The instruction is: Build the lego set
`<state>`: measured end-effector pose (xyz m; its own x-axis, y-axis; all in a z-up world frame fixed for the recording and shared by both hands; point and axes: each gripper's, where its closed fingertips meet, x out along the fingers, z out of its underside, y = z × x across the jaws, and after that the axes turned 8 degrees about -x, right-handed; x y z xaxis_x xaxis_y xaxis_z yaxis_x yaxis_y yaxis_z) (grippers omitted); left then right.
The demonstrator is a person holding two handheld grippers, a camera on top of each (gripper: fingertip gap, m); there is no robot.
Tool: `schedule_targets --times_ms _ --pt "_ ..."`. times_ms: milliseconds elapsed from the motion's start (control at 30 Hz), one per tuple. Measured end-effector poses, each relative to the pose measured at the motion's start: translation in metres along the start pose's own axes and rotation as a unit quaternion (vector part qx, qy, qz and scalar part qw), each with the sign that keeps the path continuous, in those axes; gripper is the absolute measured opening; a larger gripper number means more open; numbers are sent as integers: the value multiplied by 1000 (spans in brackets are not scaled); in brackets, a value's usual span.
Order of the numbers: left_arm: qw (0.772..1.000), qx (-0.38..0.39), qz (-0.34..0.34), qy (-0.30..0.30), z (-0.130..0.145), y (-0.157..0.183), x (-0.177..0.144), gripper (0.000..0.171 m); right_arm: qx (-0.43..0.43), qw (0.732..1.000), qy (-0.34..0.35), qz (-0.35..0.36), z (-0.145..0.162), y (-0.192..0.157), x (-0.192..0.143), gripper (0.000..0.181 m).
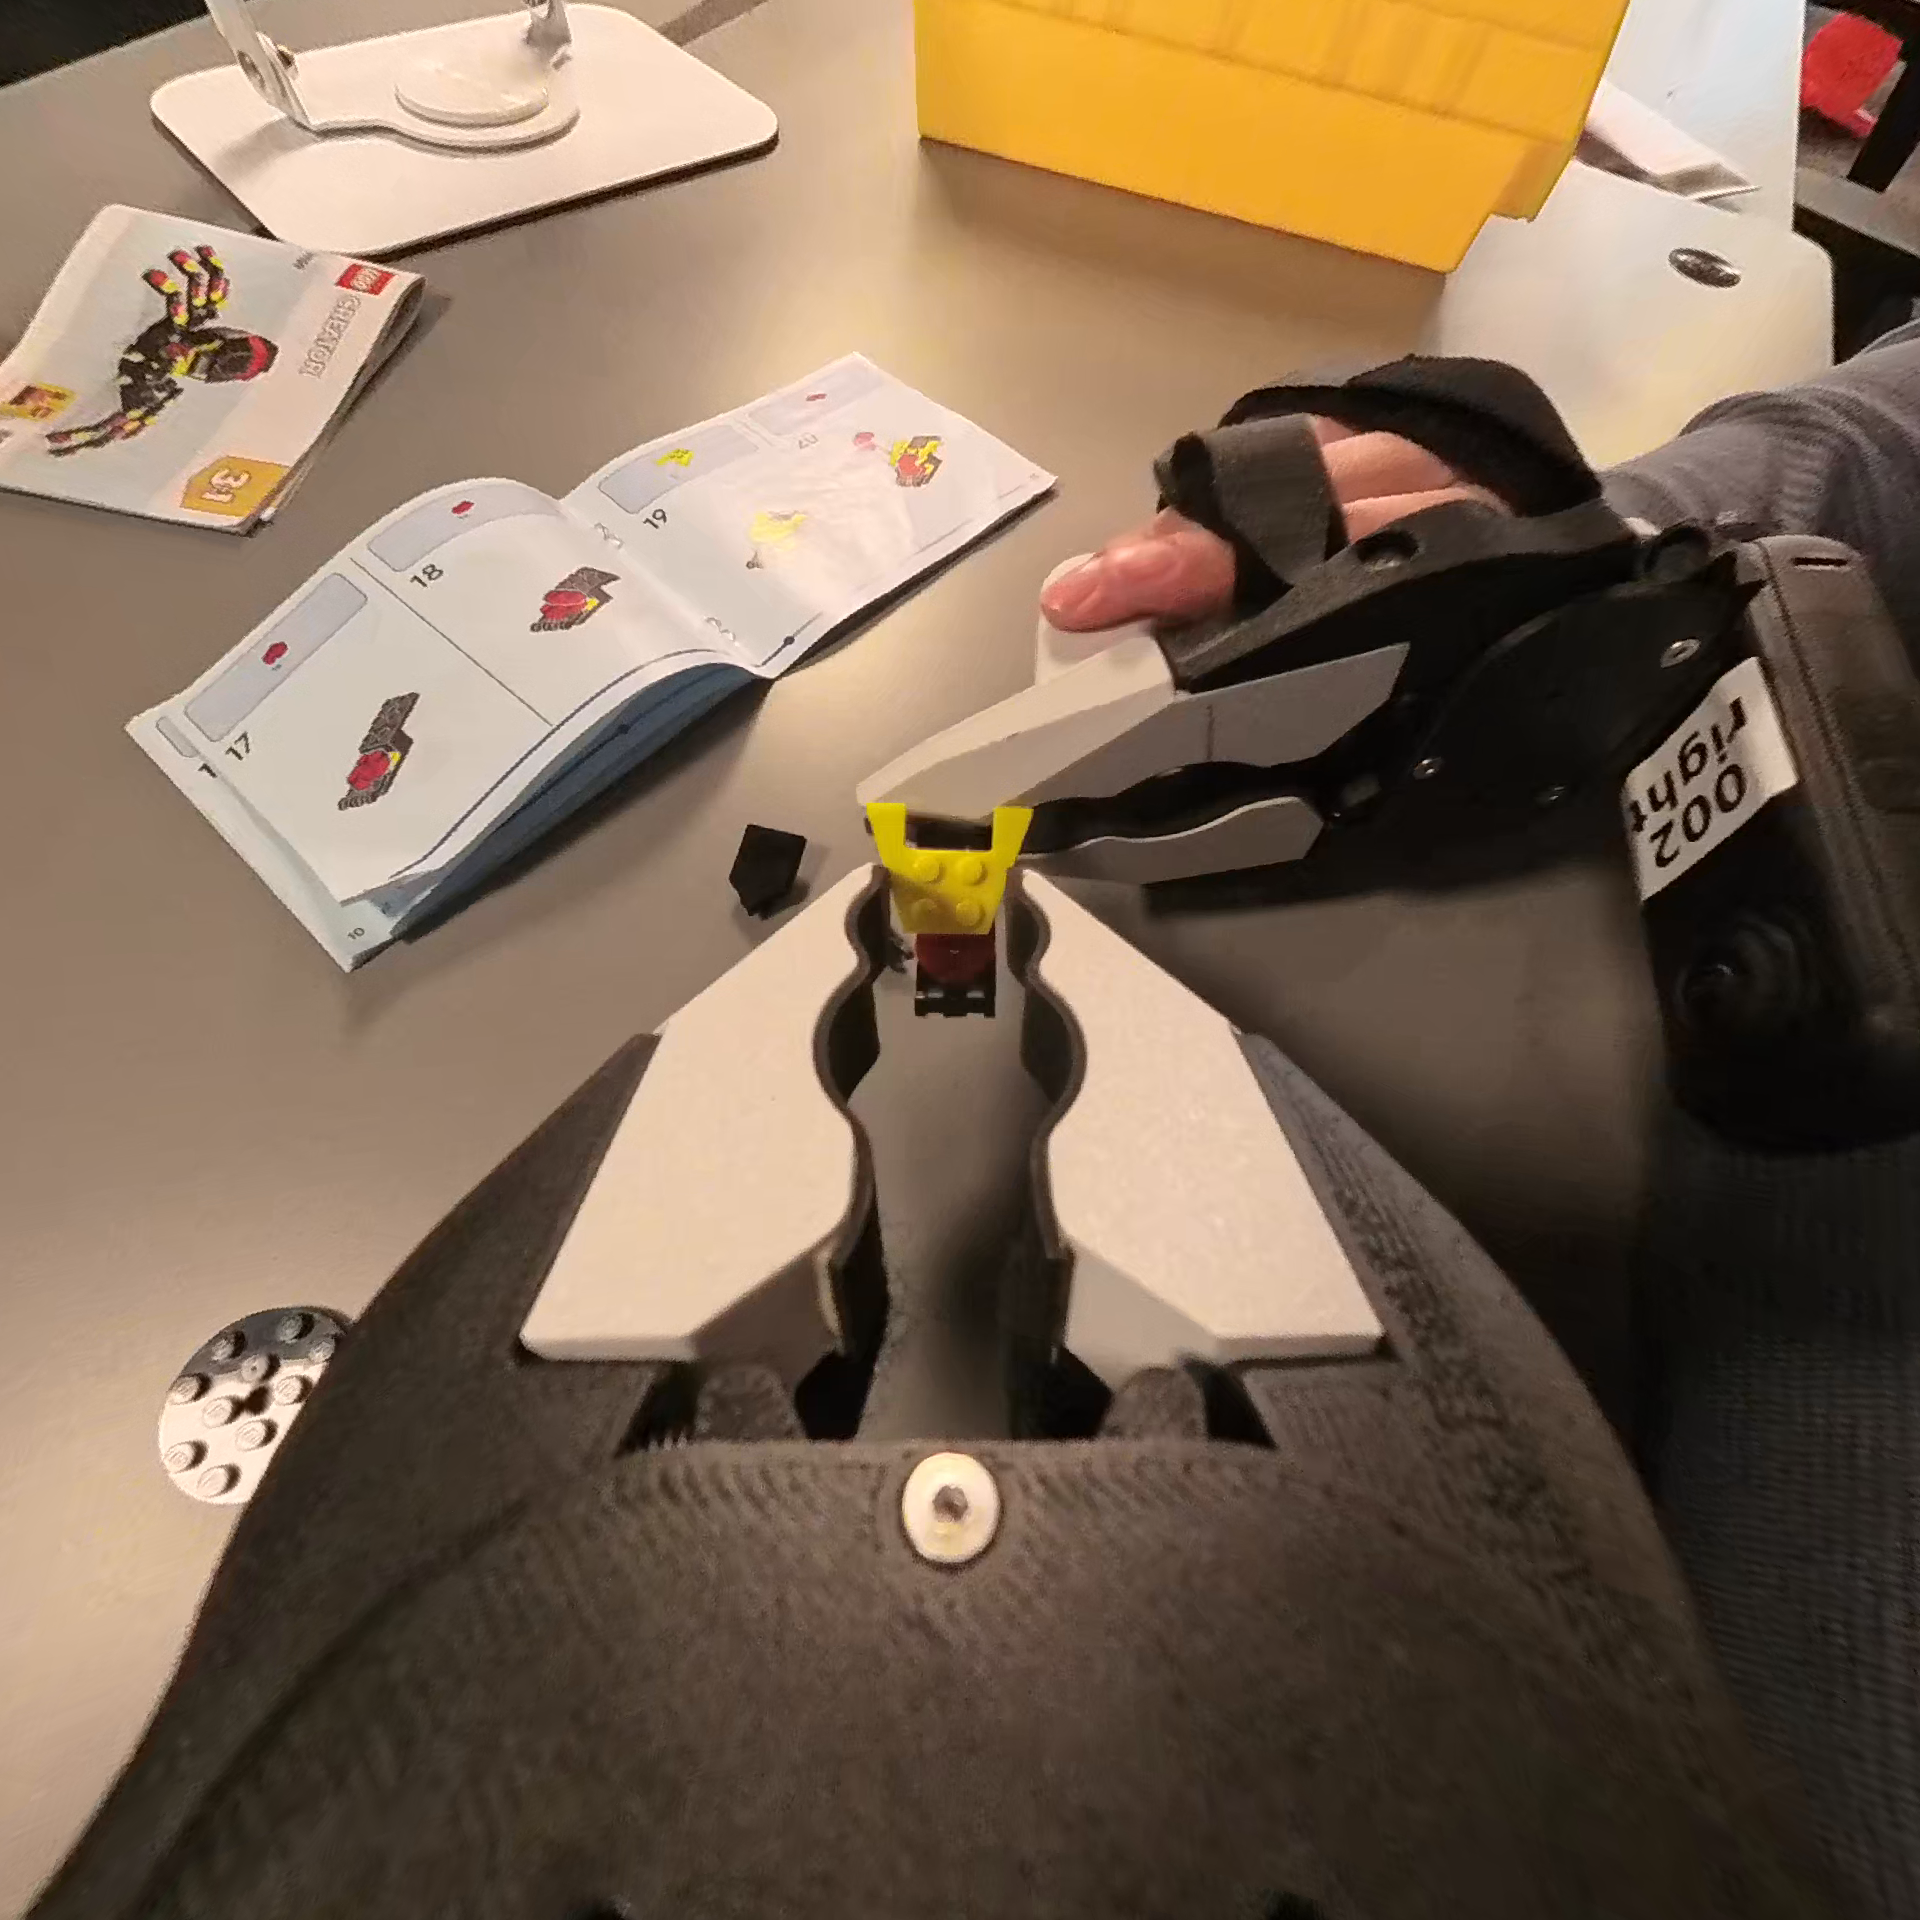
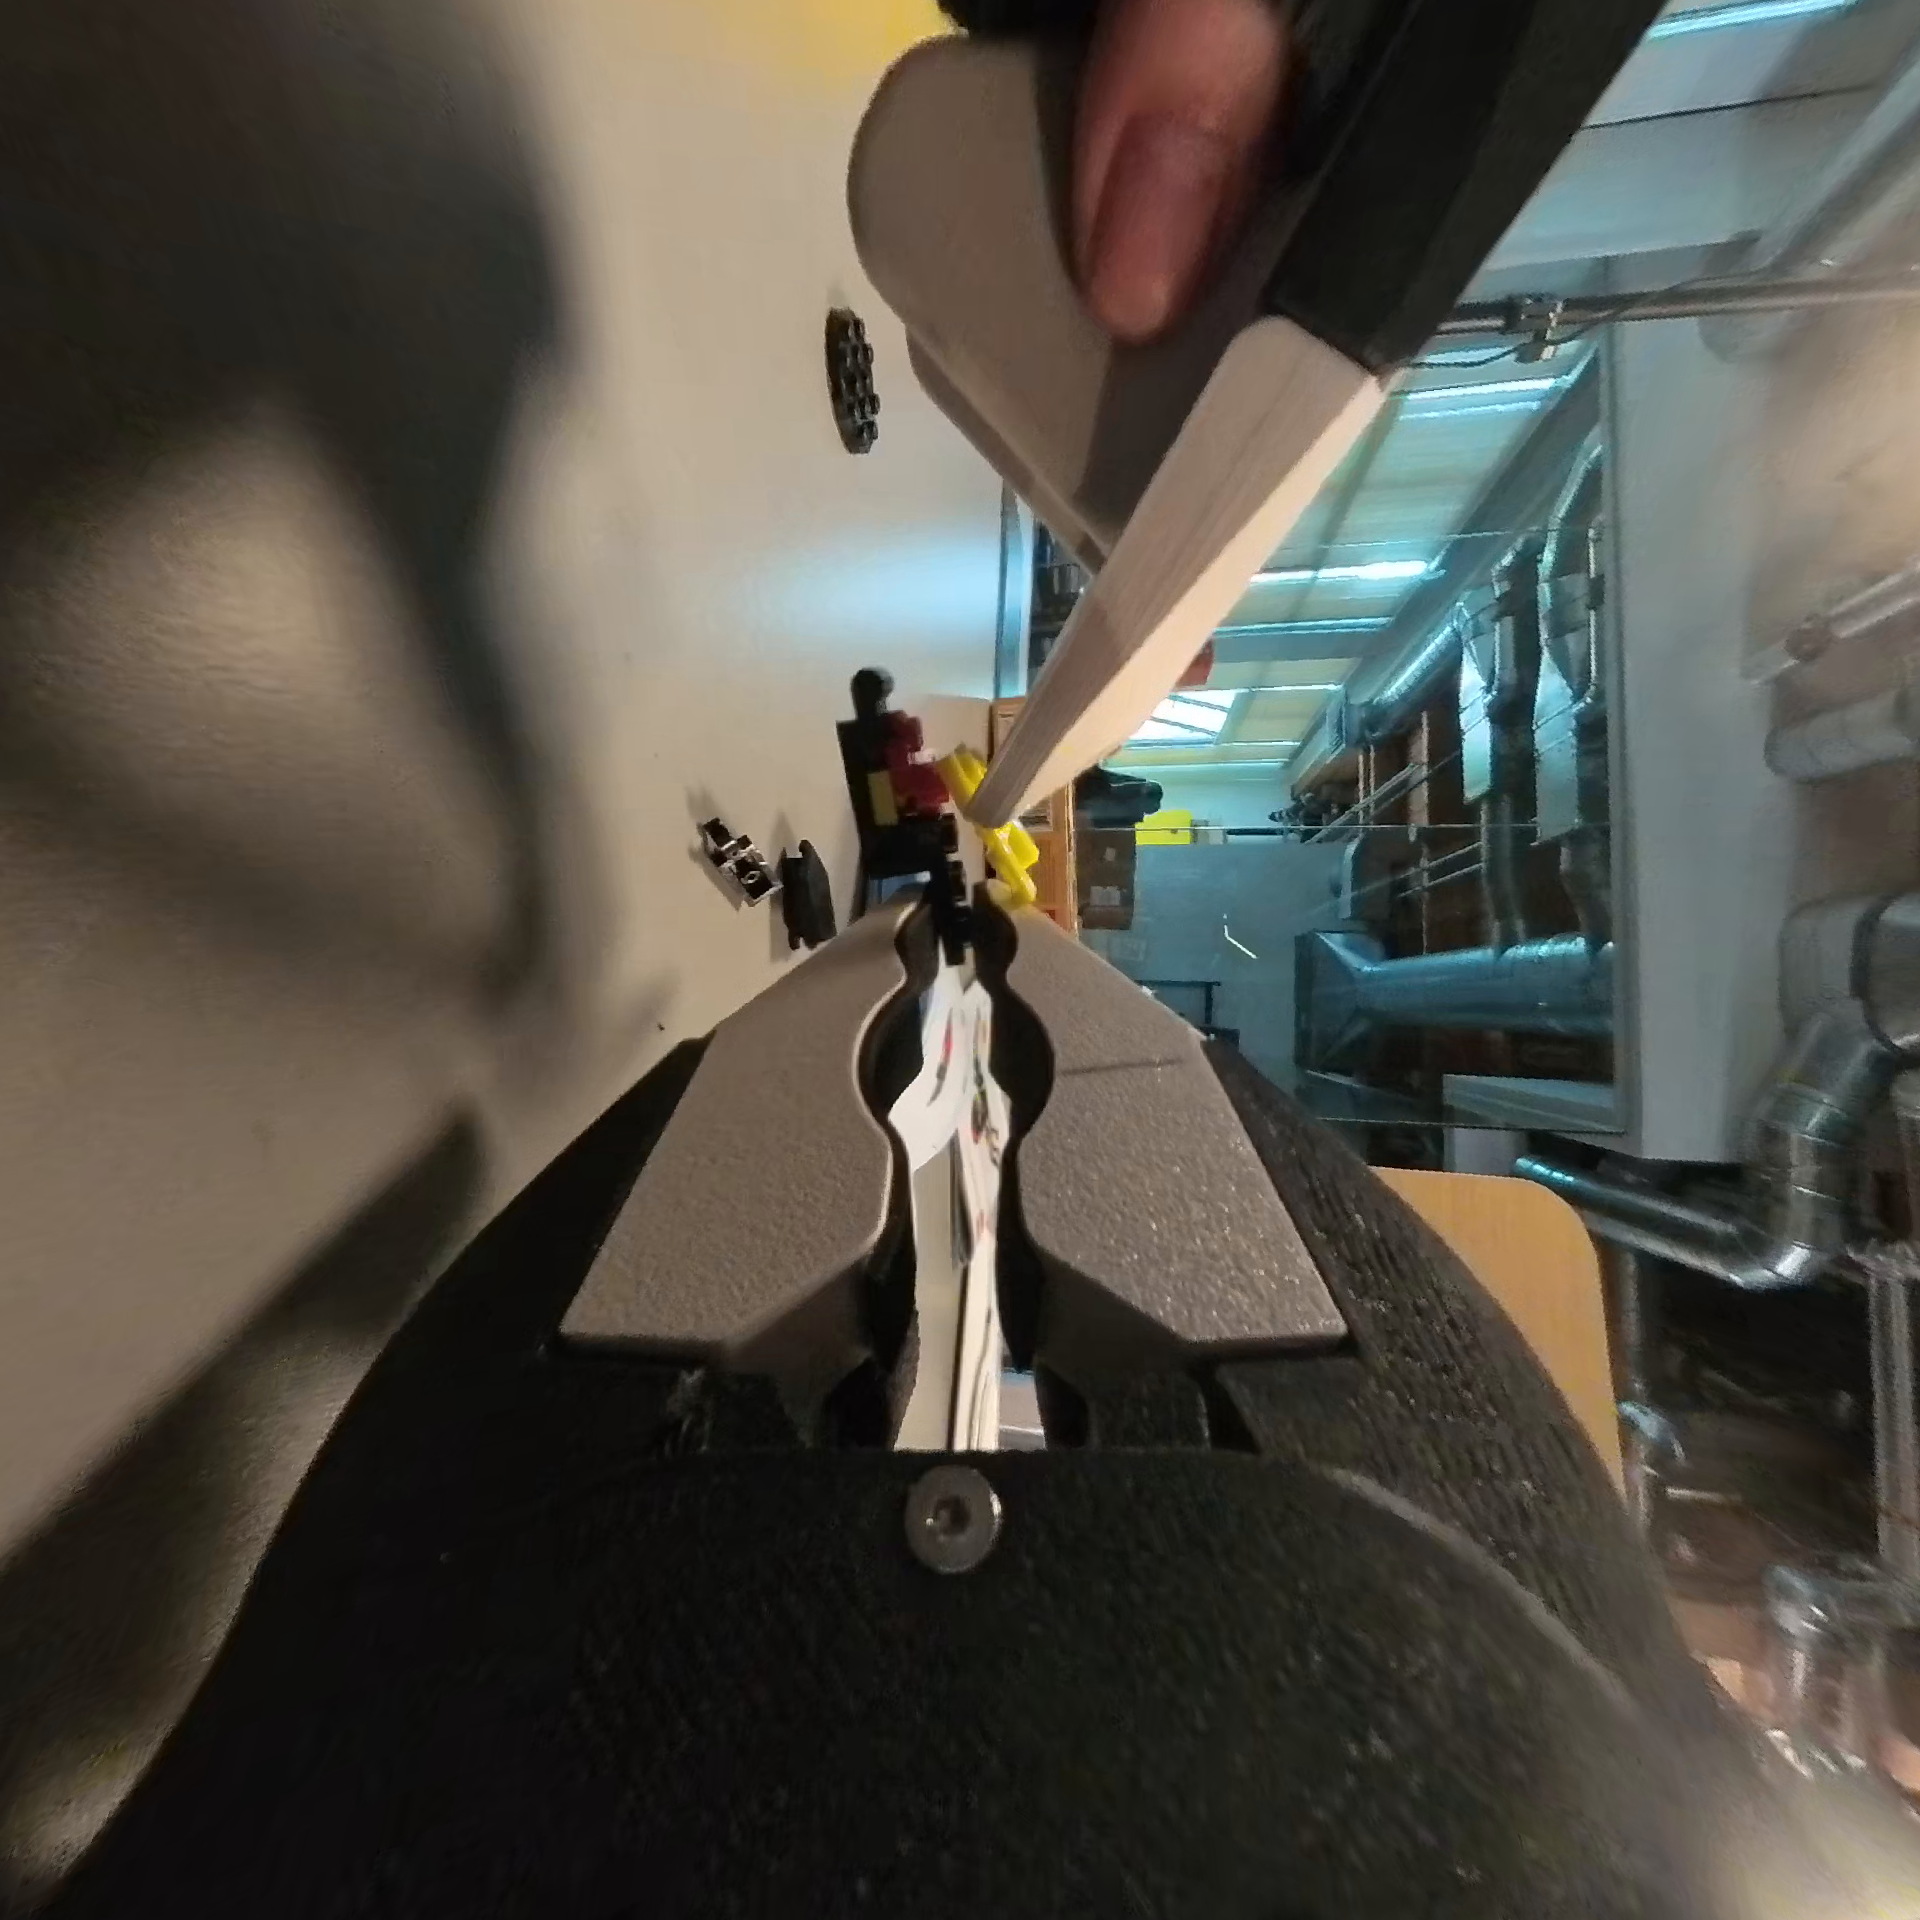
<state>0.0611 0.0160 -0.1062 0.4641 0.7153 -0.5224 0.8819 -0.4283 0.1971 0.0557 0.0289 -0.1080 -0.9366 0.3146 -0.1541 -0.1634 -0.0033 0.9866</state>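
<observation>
A small lego assembly [image 1: 951,971] of black and dark red pieces carries a yellow wedge plate [image 1: 948,883] on top. My left gripper [image 1: 951,888] is shut around the yellow plate and the assembly. My right gripper [image 1: 940,821] reaches in from the right with its jaws shut on a black part at the assembly's far end. In the right wrist view my right gripper [image 2: 961,920] pinches that thin black part [image 2: 948,904]. There the left gripper's fingertips [image 2: 1003,800] rest on the yellow plate [image 2: 1013,852], and the assembly [image 2: 899,790] is close to the table.
An open instruction booklet [image 1: 582,644] lies beyond the grippers, with a closed one [image 1: 187,364] at far left. A loose black piece [image 1: 767,868] and a grey round studded plate [image 1: 249,1403] lie on the table. A yellow box [image 1: 1247,104] and a white stand [image 1: 457,114] are at the back. The tips of both grippers are at nearly the same place.
</observation>
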Motion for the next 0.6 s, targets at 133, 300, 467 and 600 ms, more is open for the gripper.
schedule_targets --times_ms 133,300,467,600 --pt "1000 0 1 -7 1 1 -1 21 0 1000 2 0 -1 0 1 3" --pt "999 -15 13 -45 9 2 -1 21 -18 1000 10 -9 -5 -6 2 3" --pt "997 -25 21 -71 15 4 0 21 -27 999 16 -16 -8 -10 3 3" --pt "998 -19 17 -65 12 5 0 24 -21 1000 17 -12 -9 -10 6 2"
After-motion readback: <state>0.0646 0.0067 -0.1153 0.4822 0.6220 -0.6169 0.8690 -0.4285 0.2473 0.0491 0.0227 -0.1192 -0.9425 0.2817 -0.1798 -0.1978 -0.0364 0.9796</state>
